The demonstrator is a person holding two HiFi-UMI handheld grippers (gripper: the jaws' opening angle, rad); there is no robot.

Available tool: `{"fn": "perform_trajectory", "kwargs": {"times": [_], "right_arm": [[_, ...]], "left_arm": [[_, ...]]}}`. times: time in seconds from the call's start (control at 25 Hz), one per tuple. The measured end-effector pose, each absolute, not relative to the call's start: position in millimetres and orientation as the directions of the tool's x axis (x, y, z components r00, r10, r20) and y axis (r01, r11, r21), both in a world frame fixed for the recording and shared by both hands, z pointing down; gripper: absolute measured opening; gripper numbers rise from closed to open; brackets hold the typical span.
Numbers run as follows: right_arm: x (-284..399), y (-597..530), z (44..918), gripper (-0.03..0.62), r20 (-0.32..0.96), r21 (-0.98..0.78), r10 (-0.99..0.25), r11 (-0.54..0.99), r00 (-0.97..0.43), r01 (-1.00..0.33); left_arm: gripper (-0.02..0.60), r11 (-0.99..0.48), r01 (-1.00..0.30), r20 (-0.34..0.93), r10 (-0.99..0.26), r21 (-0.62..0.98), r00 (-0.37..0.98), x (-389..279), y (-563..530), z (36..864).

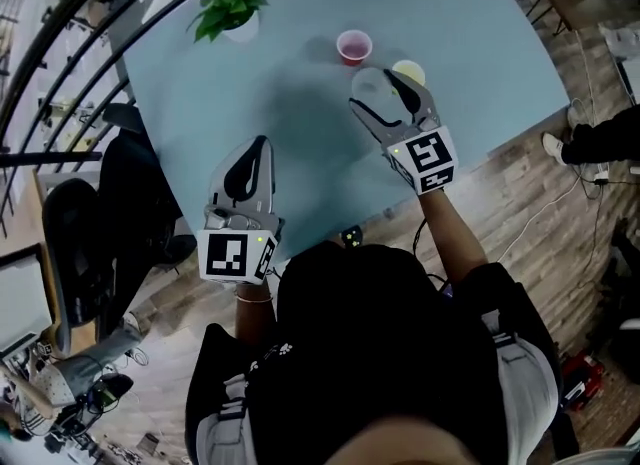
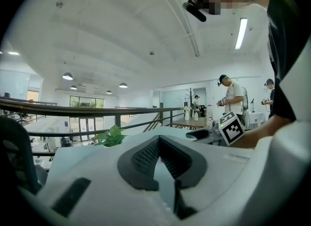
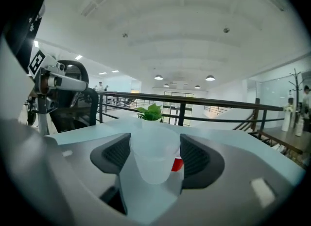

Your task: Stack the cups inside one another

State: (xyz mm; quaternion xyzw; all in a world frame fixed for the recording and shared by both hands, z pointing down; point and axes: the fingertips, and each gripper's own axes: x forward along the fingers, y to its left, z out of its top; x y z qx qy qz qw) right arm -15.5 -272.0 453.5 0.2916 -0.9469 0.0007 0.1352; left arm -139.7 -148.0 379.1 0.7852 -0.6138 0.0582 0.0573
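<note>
The right gripper (image 1: 385, 98), a grey plastic tool with 2 dark ribbed pads, grips a translucent, frosted plastic cup (image 3: 154, 164). The pads press on both sides of the cup's smooth tapered wall. The cup stands upright between the jaws with its open mouth up. I cannot tell if its bottom touches the table.

The left gripper (image 1: 260, 145) is of the same shape and material. Its jaws are closed, the ribbed pads meet at the tips, and nothing is between them. It is over the near part of the table, well apart from the cups.

The round, matte, pale blue table (image 1: 300, 103) carries 2 more cups. A small red plastic cup (image 1: 353, 46) stands upright just beyond the held cup. A pale yellow plastic cup (image 1: 408, 71) stands just beside the right gripper's outer jaw. Both have round open rims. A green leafy plant in a white pot (image 1: 228, 5) stands near the far left edge.
</note>
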Motion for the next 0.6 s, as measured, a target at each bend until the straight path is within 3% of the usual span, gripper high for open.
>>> {"fn": "perform_trajectory", "kwargs": {"times": [0.6], "right_arm": [[60,-334,453,0.328,0.256,0.108,-0.717,0.688,-0.648,-0.718]], "left_arm": [[-0.009,-0.296,-0.955,0.186,-0.937,0.033,0.297,-126,-170,386]]}}
